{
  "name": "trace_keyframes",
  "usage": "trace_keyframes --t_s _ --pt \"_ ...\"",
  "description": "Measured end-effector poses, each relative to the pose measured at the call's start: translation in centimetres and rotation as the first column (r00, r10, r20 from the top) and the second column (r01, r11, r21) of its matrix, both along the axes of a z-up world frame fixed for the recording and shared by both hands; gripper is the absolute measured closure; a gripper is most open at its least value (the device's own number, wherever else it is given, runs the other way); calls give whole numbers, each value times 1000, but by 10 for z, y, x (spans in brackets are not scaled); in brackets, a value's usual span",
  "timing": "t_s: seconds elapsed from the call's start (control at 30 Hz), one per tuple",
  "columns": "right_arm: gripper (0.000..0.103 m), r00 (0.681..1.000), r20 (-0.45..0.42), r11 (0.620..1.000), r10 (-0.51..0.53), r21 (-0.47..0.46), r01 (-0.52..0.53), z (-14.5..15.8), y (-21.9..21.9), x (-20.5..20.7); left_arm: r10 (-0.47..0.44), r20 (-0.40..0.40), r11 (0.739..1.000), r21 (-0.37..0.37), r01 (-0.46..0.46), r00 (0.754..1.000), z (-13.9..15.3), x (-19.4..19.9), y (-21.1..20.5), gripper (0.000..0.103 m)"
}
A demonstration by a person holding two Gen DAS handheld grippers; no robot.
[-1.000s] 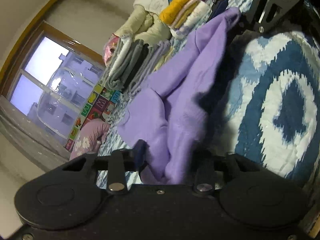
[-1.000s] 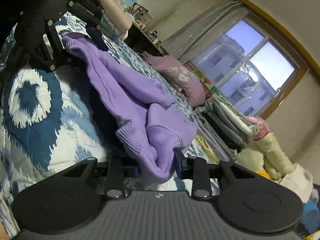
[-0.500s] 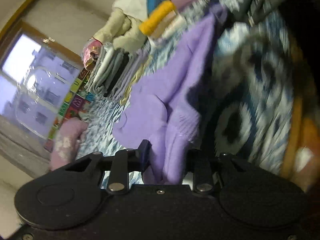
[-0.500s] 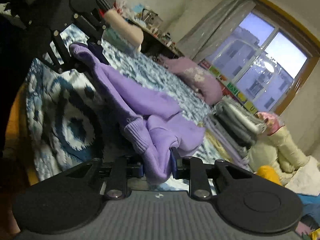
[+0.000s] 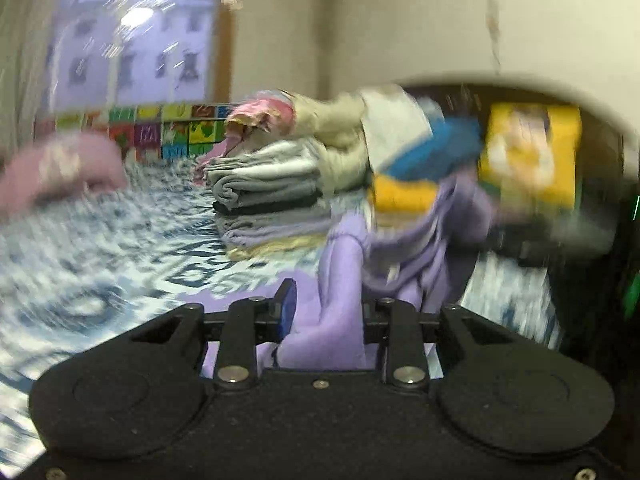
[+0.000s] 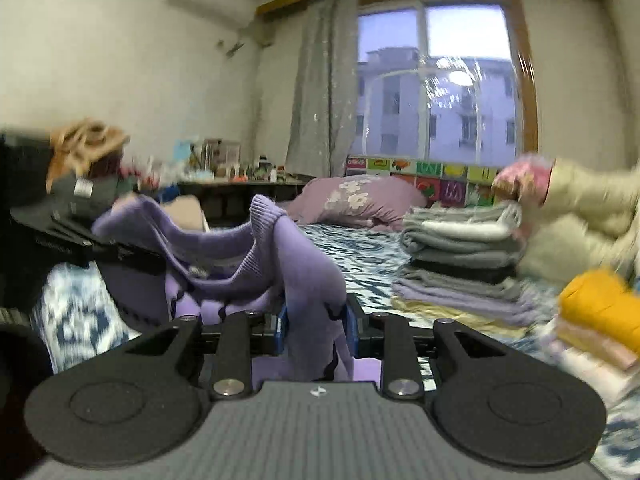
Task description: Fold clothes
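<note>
A purple knit sweater (image 6: 276,256) hangs between my two grippers above the blue-and-white patterned bed (image 6: 360,252). My right gripper (image 6: 316,320) is shut on one bunched part of it, with a ribbed cuff standing up just ahead. My left gripper (image 5: 326,312) is shut on another part of the sweater (image 5: 344,280), which trails to the right toward the other gripper; that view is blurred. The left gripper's black body shows at the left of the right wrist view (image 6: 56,224).
A stack of folded grey, lilac and yellow clothes (image 6: 460,264) lies on the bed, with a cream jacket (image 6: 580,216) and a yellow roll (image 6: 600,304) beside it. A pink pillow (image 6: 356,200) lies under the window. A cluttered desk (image 6: 224,176) stands at the far wall.
Both grippers have swung from tilted to level, still holding the sweater. The sweater is now bunched closer between them instead of stretched across the bed. The left view blurs with motion.
</note>
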State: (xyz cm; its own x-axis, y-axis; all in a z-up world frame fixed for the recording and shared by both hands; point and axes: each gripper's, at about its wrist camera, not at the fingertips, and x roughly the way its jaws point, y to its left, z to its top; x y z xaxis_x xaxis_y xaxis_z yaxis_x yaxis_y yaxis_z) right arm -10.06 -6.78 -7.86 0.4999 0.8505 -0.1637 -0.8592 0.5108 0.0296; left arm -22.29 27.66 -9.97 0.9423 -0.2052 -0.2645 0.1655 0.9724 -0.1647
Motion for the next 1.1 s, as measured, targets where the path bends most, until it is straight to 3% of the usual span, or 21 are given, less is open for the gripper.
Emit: trace_keyframes --t_s 0.07,0.13,0.27,0.4,0.6,0.83,1.0,1.1 --pt "77 997 -83 999 6 37 -3 -4 9 28 11 -2 990 -143 -11 1000 -3 25 21 76" --pt "78 986 -167 998 13 69 -2 -10 18 58 15 -9 972 -233 -17 1000 -9 47 38 77" --pt "80 962 -272 997 26 82 -4 -25 43 105 6 -12 943 -333 -10 1000 -19 83 64 86" --pt "81 932 -359 994 47 107 -9 -39 60 140 -26 -35 917 -399 10 999 -32 121 90 87" --pt "82 881 -465 987 85 162 -10 -54 68 186 -73 -39 911 -409 51 997 -47 172 120 89" --pt "83 804 -593 983 55 172 60 -85 80 233 -99 -124 914 -403 41 987 -72 224 134 90" --pt "83 758 -651 979 28 169 110 -100 79 242 -124 -159 914 -403 51 979 -87 243 141 90" --pt "82 748 -663 981 8 149 121 -108 82 244 -107 -208 918 -395 16 972 -99 248 143 89"
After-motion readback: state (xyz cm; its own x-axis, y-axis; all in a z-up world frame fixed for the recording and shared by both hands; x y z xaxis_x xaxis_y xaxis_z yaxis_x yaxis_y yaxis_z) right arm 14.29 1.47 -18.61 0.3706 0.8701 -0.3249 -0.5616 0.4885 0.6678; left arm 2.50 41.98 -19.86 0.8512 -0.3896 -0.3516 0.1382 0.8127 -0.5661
